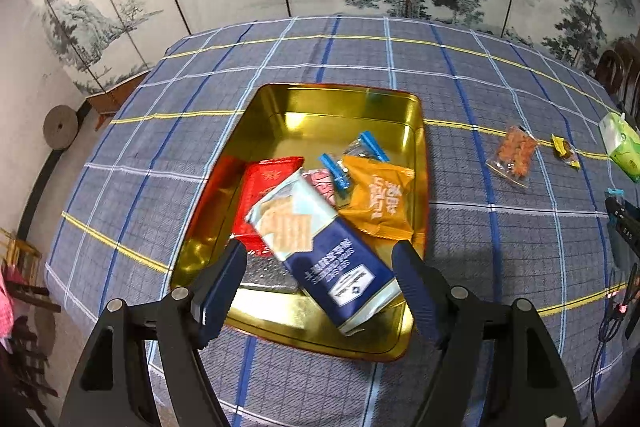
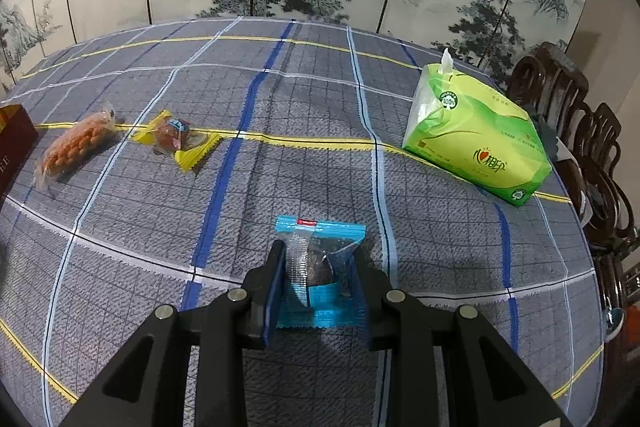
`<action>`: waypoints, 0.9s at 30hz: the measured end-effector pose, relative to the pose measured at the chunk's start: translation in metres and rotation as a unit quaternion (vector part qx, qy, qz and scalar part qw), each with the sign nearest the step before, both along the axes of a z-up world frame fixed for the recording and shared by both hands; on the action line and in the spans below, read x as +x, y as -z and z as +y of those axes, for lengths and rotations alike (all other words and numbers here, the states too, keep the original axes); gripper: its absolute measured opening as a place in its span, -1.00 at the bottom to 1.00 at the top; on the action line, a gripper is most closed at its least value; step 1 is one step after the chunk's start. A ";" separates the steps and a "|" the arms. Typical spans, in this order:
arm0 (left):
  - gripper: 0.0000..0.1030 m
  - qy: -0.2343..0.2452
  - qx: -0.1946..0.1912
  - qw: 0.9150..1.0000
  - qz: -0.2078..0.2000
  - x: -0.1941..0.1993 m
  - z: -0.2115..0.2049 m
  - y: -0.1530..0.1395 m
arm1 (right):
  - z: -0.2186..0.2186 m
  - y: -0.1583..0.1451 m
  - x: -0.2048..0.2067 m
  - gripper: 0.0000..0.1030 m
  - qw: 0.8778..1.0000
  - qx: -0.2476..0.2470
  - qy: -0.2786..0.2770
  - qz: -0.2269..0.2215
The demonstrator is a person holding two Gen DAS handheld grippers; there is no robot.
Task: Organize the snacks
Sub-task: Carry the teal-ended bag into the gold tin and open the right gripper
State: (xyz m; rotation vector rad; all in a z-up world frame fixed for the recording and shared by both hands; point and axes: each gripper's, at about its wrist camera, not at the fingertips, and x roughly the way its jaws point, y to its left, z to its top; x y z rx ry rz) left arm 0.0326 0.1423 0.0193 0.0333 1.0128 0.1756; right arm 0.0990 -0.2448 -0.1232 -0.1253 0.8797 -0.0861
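Below, in the left wrist view, we see the left gripper at the bottom of the frame with its jaws spread wide, pressing on nothing. Between and beyond the two fingers lies a blue-and-white cracker packet, resting tilted inside the gold tin tray at centre frame; its near end lies at the tray's lower rim. Also in the tray we note a red packet to the left, an orange packet to the right, and small blue-edged clear sachets above them. The tray sits on a blue checked tablecloth. At the right of the frame, outside the tray, lie a clear bag of orange snacks and a small yellow-wrapped sweet, well apart from the tray.

Next, in the right wrist view, we see the right gripper at lower centre with its jaws drawn narrow, clamped on a blue-edged sachet holding a dark piece. The bag of orange snacks and the yellow-wrapped sweet lie at middle left, near each other. A green tissue pack stands at the right, and the tray's dark red outer wall shows at the left edge.
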 end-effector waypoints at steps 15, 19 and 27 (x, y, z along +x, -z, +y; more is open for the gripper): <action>0.43 -0.022 -0.021 1.000 0.001 -0.007 0.025 0.004 | 0.013 -0.001 0.003 -0.43 0.999 -0.019 0.018 0.019; 0.44 -0.026 -0.029 0.999 0.001 -0.008 0.031 0.005 | 0.019 -0.002 0.002 -0.44 0.999 -0.026 0.018 0.024; 0.45 -0.033 -0.040 0.999 0.003 -0.011 0.043 0.008 | 0.049 -0.008 -0.004 -0.44 0.999 -0.033 -0.004 0.023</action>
